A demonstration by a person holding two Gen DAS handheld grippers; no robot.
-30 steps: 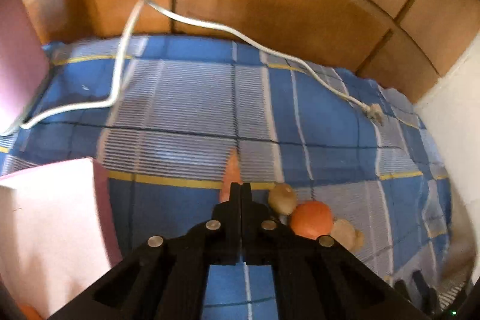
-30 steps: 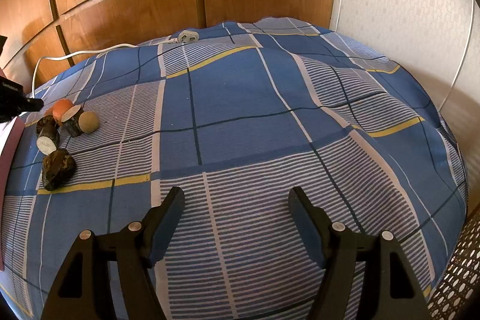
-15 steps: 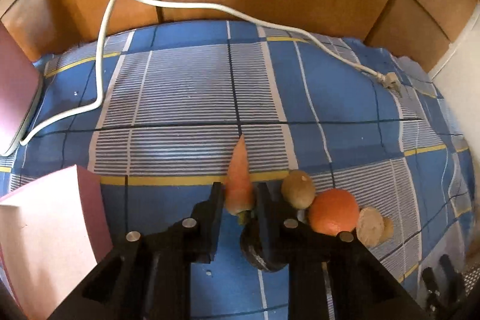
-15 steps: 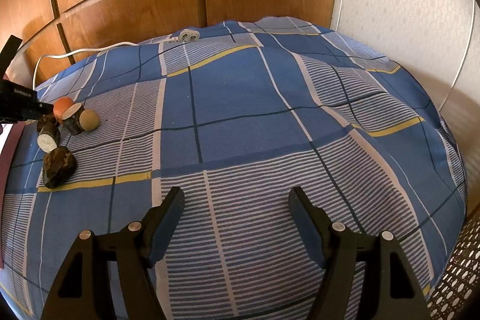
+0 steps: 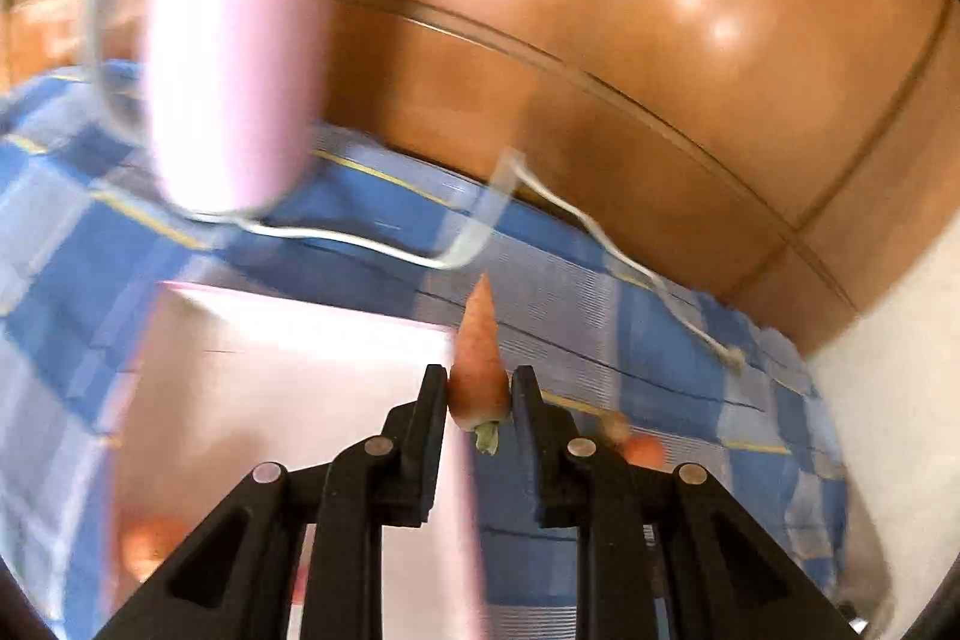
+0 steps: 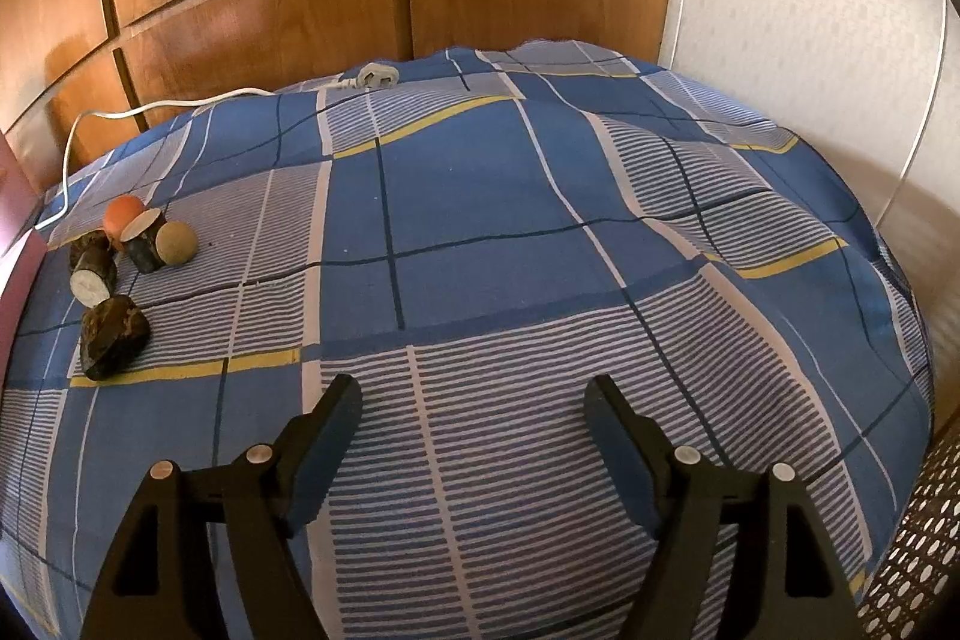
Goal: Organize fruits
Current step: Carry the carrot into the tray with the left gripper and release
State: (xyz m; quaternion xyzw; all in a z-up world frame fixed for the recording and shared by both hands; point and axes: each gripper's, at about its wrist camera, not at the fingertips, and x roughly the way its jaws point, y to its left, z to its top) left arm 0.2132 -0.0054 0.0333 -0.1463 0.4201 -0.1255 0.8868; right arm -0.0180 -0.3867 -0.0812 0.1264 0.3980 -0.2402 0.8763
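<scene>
Already the left gripper [image 5: 478, 394] had its jaws pressed on the thick end of the carrot [image 5: 478, 358], the green stub toward the camera and the tapered tip pointing straight out ahead, so the long axis ran along the fingers. Below and to the left of it, in the blurred left wrist view, sat the pale pink box [image 5: 288, 388], its near wall just under the carrot and something orange lying low inside it at the left; the drop, I judged, depended on carrying the carrot leftward over that opening. The left hand was clearly the nearer one to the box. The right gripper [image 6: 474, 418] hung over the striped bed [image 6: 480, 196], holding nothing, its jaws widening with only cloth showing between them. Far off to its left lay the rest of the pile: an orange [image 6: 123, 213], a round brown fruit [image 6: 176, 242] and several dark cut pieces [image 6: 114, 328], touching or just beside one another, well apart from that gripper.
</scene>
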